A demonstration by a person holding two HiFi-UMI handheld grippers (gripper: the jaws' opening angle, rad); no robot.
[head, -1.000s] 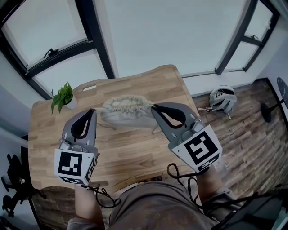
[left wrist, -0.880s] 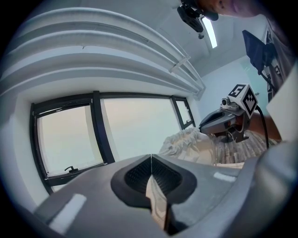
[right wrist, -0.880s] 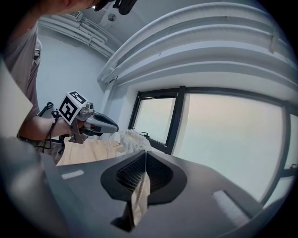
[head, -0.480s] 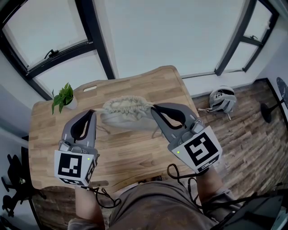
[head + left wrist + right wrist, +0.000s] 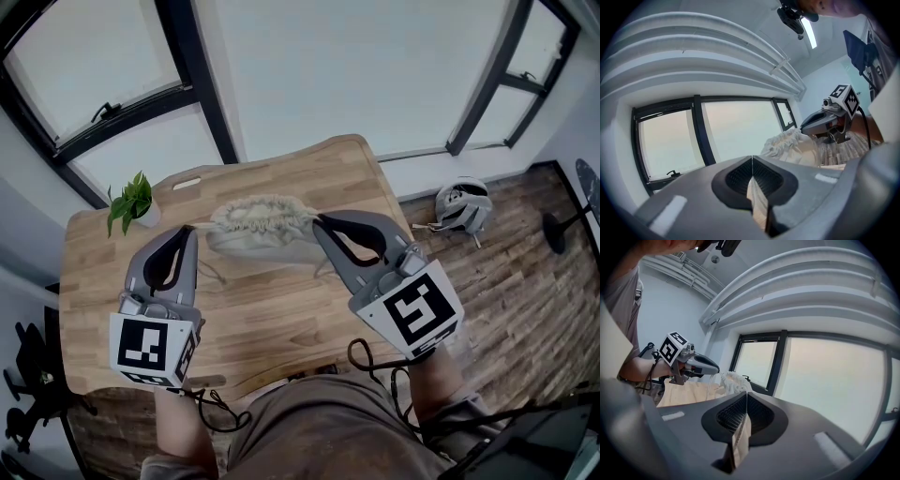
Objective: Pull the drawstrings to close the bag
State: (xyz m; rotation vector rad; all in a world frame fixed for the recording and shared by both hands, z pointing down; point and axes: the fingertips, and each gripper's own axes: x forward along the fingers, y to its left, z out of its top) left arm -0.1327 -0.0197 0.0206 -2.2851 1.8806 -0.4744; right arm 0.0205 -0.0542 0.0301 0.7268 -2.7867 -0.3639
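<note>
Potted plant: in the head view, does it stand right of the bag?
No: the potted plant stands near the table's left edge, left of the bag.

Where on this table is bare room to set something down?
Free: the table near its front edge, between left tongs and right tongs, and its far right corner behind the bag. Crowded: beside the bag, where tongs pinch drawstrings; a plant takes the far left corner.

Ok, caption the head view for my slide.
Left gripper and right gripper, jaws shut, flank a gathered cloth bag on the wooden table.
</note>
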